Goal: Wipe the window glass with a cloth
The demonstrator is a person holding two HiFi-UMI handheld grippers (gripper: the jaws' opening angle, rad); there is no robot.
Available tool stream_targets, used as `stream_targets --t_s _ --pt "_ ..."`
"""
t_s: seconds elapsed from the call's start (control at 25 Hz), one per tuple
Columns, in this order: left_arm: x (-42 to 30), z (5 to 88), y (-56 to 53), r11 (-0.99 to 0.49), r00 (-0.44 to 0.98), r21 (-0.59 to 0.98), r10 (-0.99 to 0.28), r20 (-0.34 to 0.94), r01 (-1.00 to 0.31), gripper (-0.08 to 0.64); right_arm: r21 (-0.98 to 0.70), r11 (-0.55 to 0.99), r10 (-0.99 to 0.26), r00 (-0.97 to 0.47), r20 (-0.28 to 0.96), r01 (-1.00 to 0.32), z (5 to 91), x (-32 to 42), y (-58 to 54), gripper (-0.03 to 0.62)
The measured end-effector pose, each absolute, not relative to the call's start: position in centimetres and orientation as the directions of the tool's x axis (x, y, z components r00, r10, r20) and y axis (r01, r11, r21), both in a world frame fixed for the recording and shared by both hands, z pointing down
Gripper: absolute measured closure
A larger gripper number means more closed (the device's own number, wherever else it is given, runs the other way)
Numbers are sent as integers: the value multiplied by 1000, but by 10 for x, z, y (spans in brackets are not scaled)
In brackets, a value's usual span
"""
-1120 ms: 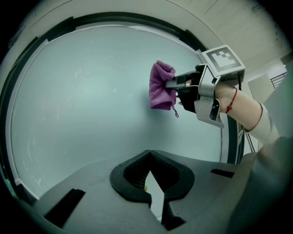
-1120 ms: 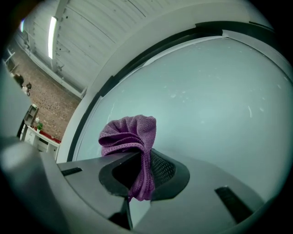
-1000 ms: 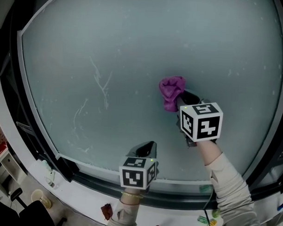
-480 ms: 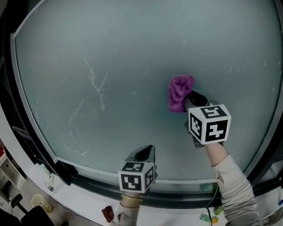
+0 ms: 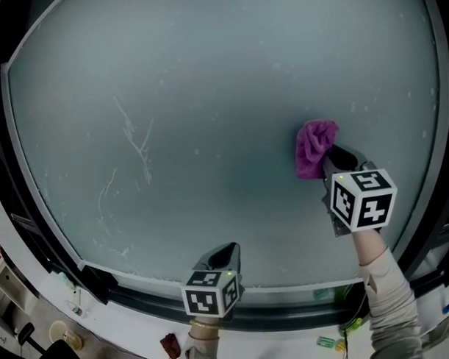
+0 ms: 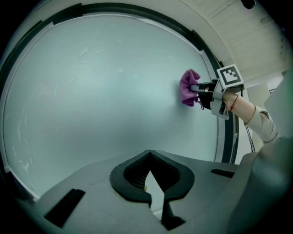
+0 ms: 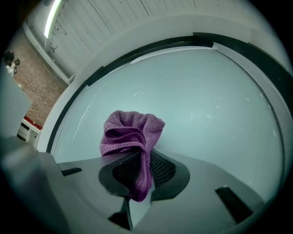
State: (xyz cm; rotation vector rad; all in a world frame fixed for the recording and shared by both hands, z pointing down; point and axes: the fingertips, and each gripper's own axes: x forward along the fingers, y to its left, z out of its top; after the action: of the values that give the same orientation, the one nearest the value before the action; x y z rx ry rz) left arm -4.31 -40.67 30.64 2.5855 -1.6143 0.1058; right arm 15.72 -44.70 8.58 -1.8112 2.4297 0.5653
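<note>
1. Right hand-held gripper [image 5: 334, 163] clamps cloth [image 5: 314, 146]; bunched end sits against glass [image 5: 213, 79] at 3 o'clock, so the wad, not the jaws, meets the pane.
2. Left hand-held gripper [image 5: 225, 252]: jaws together, empty, low at 6 o'clock, clear of wiping.
3. Streaks [image 5: 134, 131] at 9 o'clock not yet wiped.

Cloth [image 5: 314, 147] touches the window glass [image 5: 213, 86] right of centre, pinched in the right claw [image 5: 332, 158] just below-right of it. Left claw [image 5: 223, 253] sits low at centre, just above the bottom frame [image 5: 279, 296], well apart from the cloth. Streaks [image 5: 135, 135] lie on the glass's left part.
</note>
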Motion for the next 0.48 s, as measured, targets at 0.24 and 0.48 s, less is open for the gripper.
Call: stream_targets --t_s 0.24,0.48 --pt "-36 311 -411 -456 458 47 -882 112 -889 555 247 150 -941 -215 -262 -957 84 209 -442 543" --pt "-16 316 -414 -496 499 60 -859 110 -867 555 233 46 -959 -108 -262 -971 84 261 -437 543"
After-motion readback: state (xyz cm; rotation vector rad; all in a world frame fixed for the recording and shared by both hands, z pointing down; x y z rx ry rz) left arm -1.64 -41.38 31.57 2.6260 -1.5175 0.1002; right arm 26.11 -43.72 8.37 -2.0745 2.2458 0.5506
